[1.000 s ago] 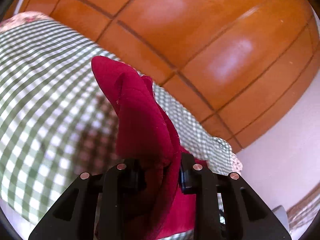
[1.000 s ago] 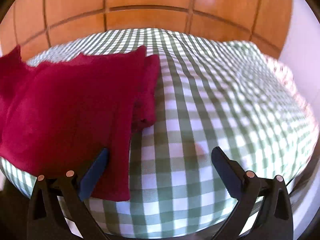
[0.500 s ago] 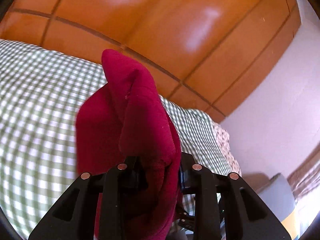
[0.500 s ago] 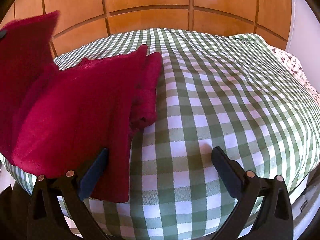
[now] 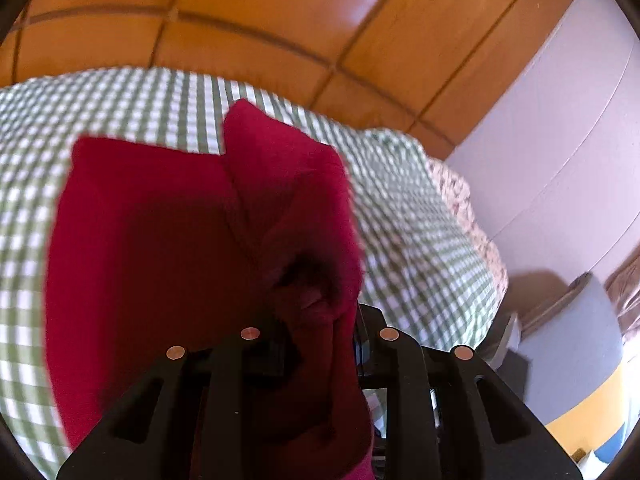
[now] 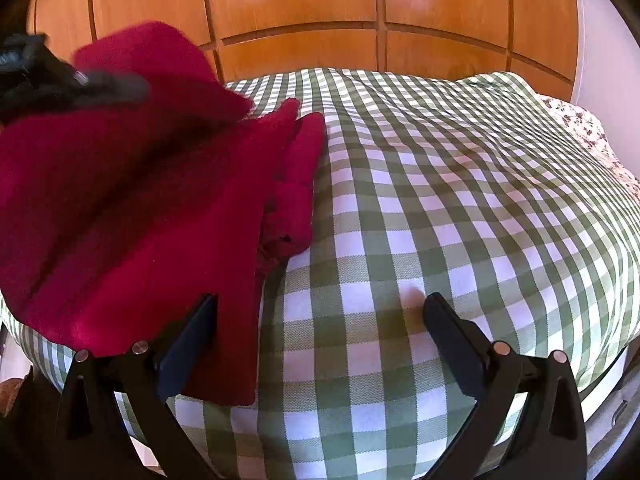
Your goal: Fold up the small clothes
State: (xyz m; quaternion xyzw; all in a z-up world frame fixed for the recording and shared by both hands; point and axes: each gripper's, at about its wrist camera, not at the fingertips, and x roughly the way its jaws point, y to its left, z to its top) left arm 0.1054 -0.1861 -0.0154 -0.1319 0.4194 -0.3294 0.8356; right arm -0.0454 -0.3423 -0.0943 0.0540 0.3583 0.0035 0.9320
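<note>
Up high, left hand-held gripper [image 5: 320, 344] clamping red cloth [image 5: 168, 240], R [image 6: 320, 320] agape.

Bright daylight, fisheye in both views; left wrist view softer than right.

Glossy wood panels [image 5: 280, 12] carry broad white glare patches. The check cover [image 6: 440, 200] is sharp in the right view, smeared with motion blur in the left. The red cloth [image 5: 160, 240] falls into deep shadow near the left gripper [image 5: 316, 352]; in the right view its raised part and that gripper [image 6: 48, 80] are blurred. Straight panel seams bow near the rims; black vignette rings both frames.
</note>
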